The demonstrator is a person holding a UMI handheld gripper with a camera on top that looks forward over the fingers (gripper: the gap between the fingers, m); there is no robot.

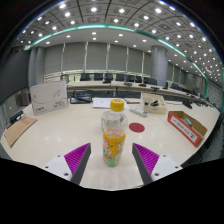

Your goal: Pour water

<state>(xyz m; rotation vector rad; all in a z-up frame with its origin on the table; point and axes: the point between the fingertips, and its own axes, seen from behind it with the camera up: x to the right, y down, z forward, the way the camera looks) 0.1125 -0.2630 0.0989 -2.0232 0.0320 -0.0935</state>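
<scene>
Gripper view: the gripper (112,160) is wide open and holds nothing, its purple pads (76,156) flanking, with gaps, a yellow-capped bottle (114,136) standing upright at lower centre on the desk (60,130), a red disc (137,127) just right.

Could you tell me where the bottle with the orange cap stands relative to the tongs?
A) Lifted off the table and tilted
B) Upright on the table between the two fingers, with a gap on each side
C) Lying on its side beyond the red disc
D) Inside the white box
B: the bottle stands upright on the table, between the open fingers of the tongs, with a gap at either side.
</scene>
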